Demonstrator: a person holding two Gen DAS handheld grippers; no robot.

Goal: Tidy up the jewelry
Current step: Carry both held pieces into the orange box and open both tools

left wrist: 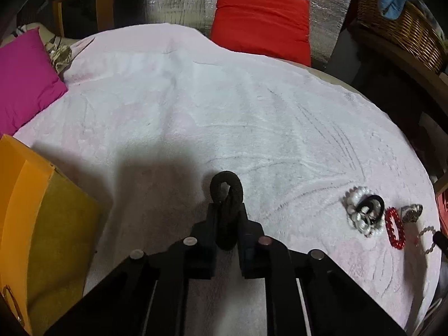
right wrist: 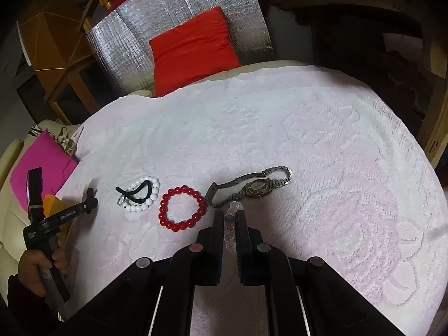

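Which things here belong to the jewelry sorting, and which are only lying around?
Job: black hair tie in left gripper; clear bead bracelet in right gripper; red bracelet, pearl bracelet, watch, orange box.
Around: red cushion, pink cushion, basket.

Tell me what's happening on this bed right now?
A person is sorting jewelry on a white blanket, with a handheld gripper in each hand. The left gripper is shut on a black hair tie, near an orange box. The right gripper is shut on a clear bead bracelet. A red bracelet, a white pearl bracelet and a watch lie loose.
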